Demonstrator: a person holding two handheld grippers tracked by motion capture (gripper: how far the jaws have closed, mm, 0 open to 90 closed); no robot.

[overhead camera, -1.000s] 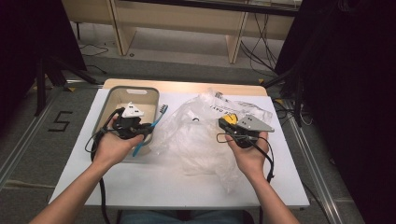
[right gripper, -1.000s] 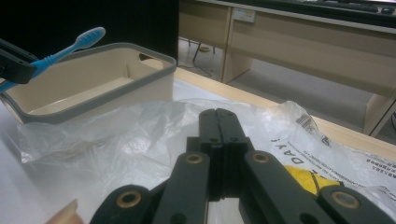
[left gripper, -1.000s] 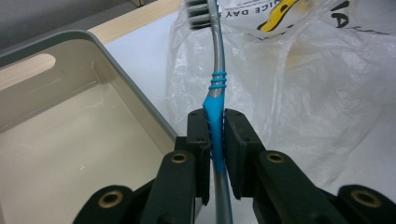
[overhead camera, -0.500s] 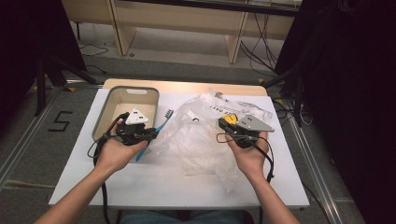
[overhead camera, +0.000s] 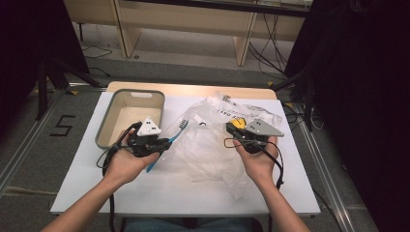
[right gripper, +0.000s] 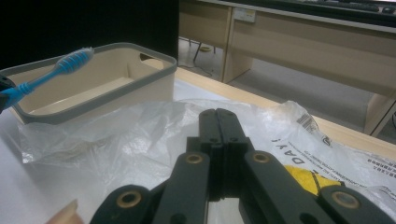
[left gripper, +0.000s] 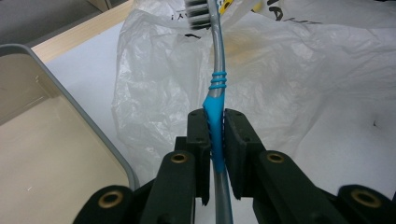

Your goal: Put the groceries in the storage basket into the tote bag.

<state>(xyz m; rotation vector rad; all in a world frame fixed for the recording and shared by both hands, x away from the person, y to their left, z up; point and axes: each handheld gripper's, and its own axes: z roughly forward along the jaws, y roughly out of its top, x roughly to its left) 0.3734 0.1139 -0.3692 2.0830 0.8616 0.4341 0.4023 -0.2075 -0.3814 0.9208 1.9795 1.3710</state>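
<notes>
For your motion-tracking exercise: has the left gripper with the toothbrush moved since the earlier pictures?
Yes. The left gripper, shut on the toothbrush, has shifted rightward, away from the tray towards the plastic bag.

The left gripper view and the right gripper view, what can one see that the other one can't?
Left gripper view: the left claw is shut on the toothbrush, squeezing its blue handle, seen up close.

Right gripper view: the right claw is shut with nothing in it. There are also something yellow under the plastic, black letters on the plastic bag, and wooden furniture behind the table.

Both: the toothbrush, the crinkly clear bag, the beige bin with its grey rim, and the white table.
</notes>
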